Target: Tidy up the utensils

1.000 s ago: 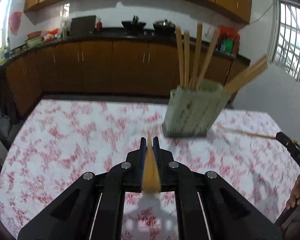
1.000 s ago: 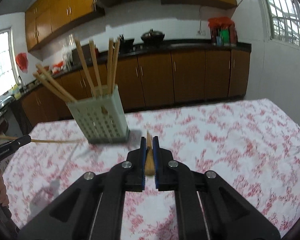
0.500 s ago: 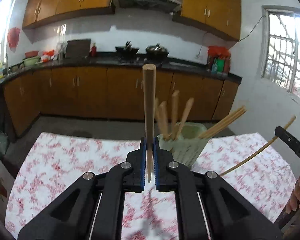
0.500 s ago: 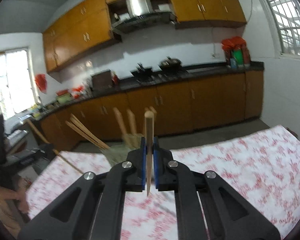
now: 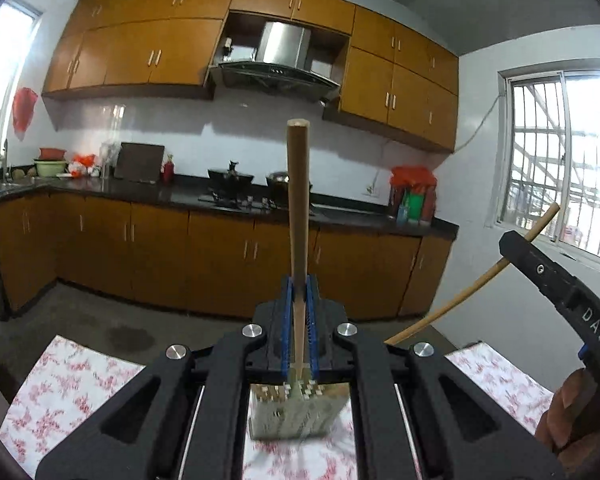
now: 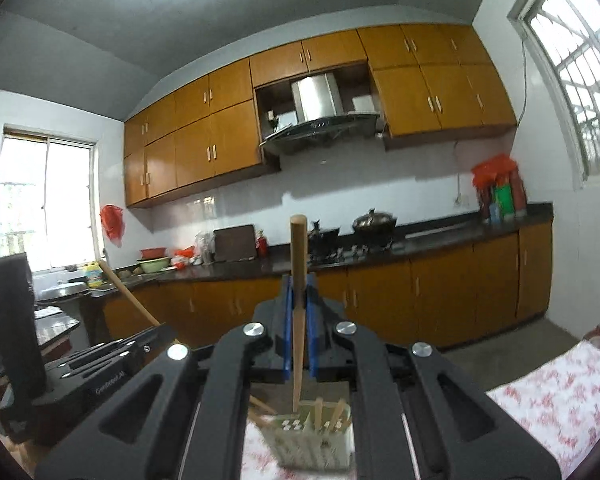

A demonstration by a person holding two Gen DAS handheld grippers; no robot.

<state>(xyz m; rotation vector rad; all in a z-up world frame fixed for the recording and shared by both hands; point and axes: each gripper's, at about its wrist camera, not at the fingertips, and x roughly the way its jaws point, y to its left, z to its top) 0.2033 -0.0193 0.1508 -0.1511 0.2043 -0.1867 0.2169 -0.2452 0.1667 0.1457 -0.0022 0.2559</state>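
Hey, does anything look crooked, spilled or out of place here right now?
Nothing is spilled or damaged. The left gripper and right gripper each hold a wooden chopstick upright above the pale green slotted plastic holder. Only oddity: the chopsticks already in the holder lean at mixed angles.

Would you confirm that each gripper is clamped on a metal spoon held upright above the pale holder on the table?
Not spoons: each gripper holds a wooden chopstick. The left gripper clamps one chopstick upright above the holder in the left wrist view; the right gripper does likewise with its chopstick in the right wrist view.
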